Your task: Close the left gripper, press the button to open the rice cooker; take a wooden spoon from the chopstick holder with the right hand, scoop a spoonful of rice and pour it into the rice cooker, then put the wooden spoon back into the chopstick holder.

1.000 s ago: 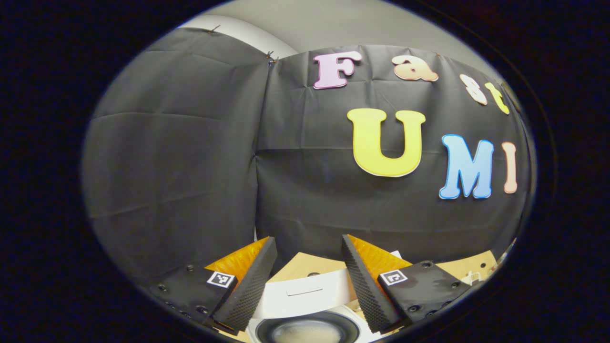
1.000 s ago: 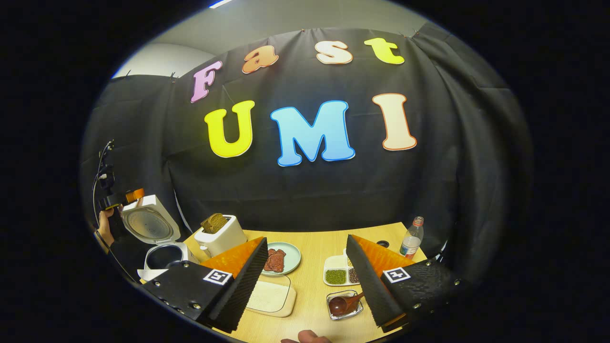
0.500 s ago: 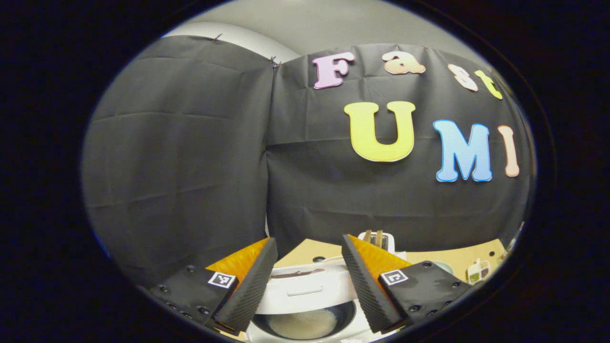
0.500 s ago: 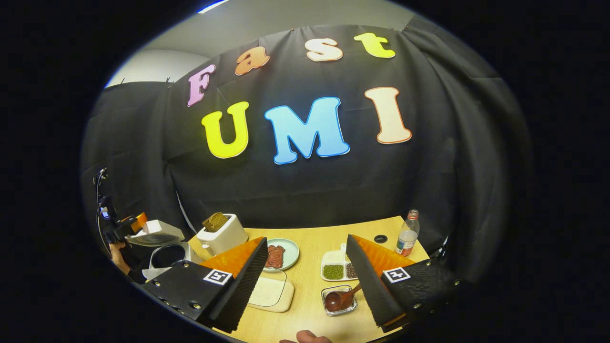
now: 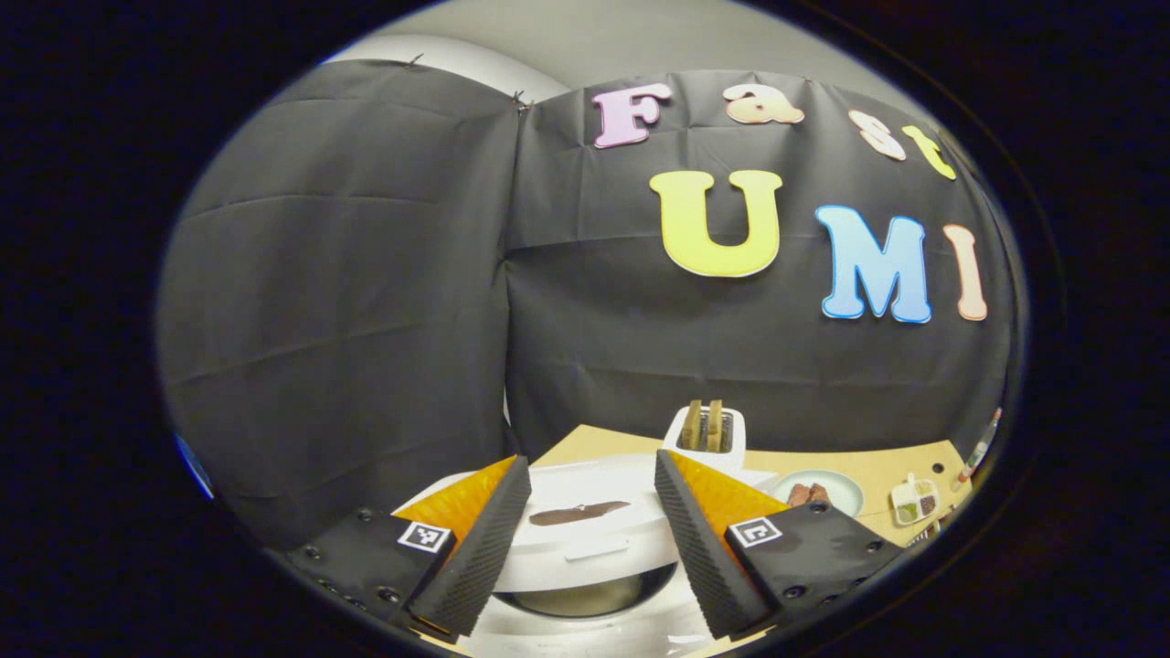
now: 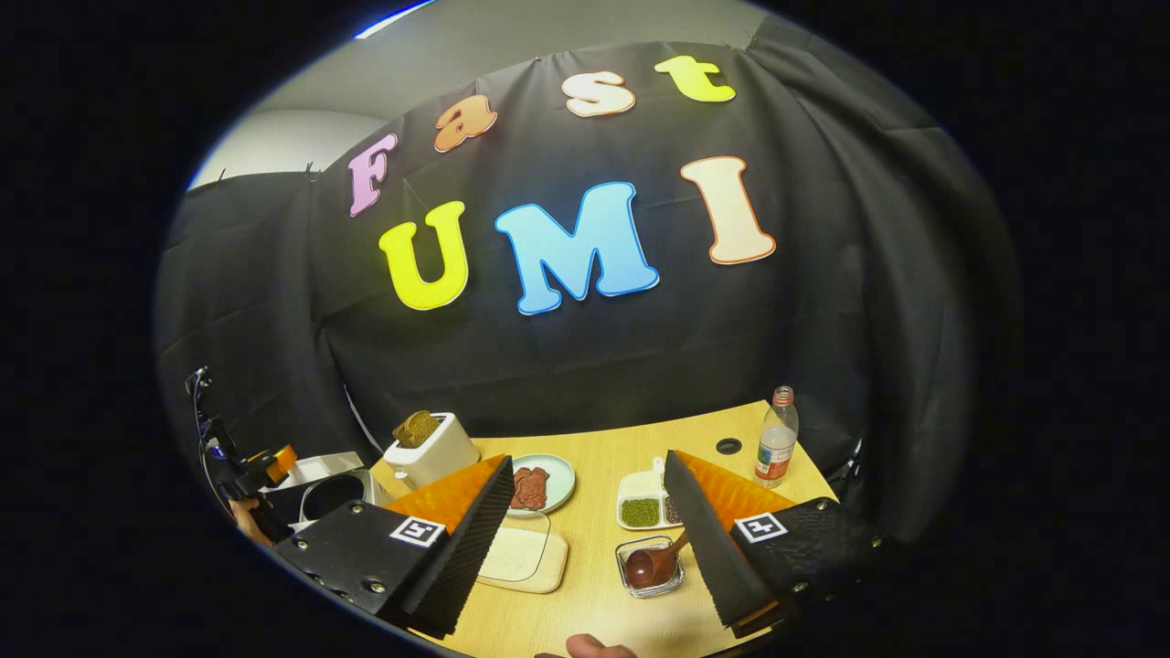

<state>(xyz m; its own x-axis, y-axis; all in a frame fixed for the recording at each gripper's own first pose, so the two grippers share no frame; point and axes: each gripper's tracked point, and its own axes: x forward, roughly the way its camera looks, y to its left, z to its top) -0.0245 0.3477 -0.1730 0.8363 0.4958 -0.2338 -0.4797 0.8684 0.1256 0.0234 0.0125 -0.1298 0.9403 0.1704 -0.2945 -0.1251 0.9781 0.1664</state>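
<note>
In the left gripper view my left gripper point(image 5: 591, 466) stands open just above the white rice cooker lid point(image 5: 585, 535), which is lowered to almost flat. A dark slit of the inner pot point(image 5: 580, 599) shows under it. In the right gripper view the rice cooker point(image 6: 331, 493) sits at the far left, with the left gripper point(image 6: 260, 464) and a hand over its lid. My right gripper point(image 6: 587, 471) is open and holds nothing, above the table. The brown wooden spoon point(image 6: 651, 567) lies in a small clear holder point(image 6: 654, 587) just inside the right finger. A shallow tray of white rice point(image 6: 521, 556) lies by the left finger.
A white toaster point(image 6: 430, 448) with bread stands behind the cooker. Right of it come a pale plate point(image 6: 559, 482) with meat, a divided dish of beans point(image 6: 644, 507) and a bottle point(image 6: 775, 448). The wooden table point(image 6: 603, 457) ends at the black wall. Part of a hand point(image 6: 585, 647) shows at the bottom edge.
The cooker lid has swung from upright down to nearly flat, and the left gripper has come down with it. The right gripper has shifted only slightly and stays open.
</note>
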